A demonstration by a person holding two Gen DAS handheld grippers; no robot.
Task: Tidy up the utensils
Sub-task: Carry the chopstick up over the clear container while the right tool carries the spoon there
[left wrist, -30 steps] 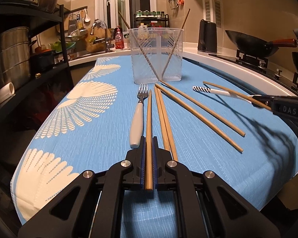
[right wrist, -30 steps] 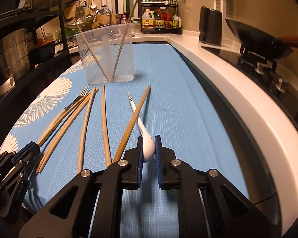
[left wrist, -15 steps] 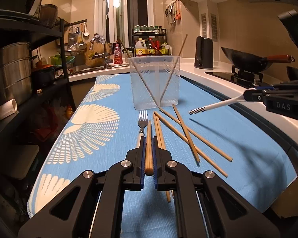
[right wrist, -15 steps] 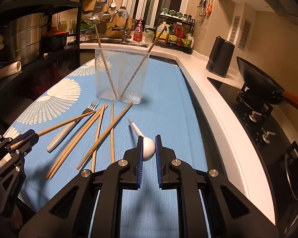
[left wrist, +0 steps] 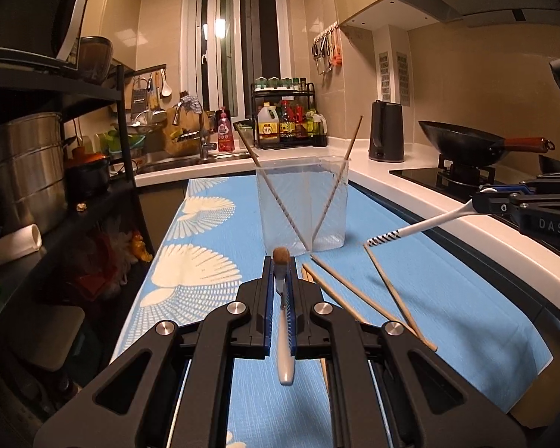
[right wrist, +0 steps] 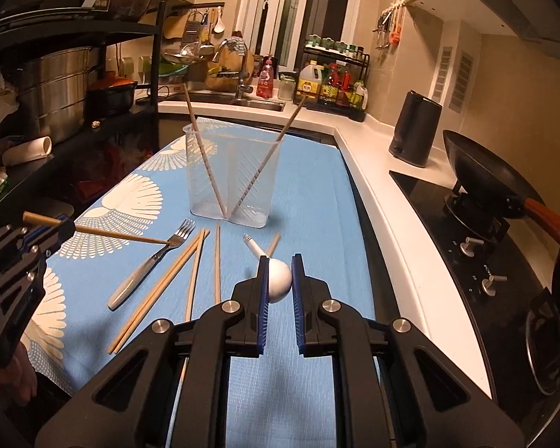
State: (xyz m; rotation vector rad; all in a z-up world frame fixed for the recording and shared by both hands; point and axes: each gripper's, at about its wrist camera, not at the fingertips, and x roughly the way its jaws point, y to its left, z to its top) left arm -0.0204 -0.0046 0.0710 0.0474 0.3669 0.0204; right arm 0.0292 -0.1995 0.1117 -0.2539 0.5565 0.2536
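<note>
Left wrist: "DAS" on right hand-held gripper (left wrist: pixel 481 201)

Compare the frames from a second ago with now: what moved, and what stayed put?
Both grippers rose off the cloth with their loads: the left gripper lifted its chopstick, the right gripper lifted the white spoon. Both grips were already closed and stay closed. The fork, the loose chopsticks and the clear holder kept their places.
</note>
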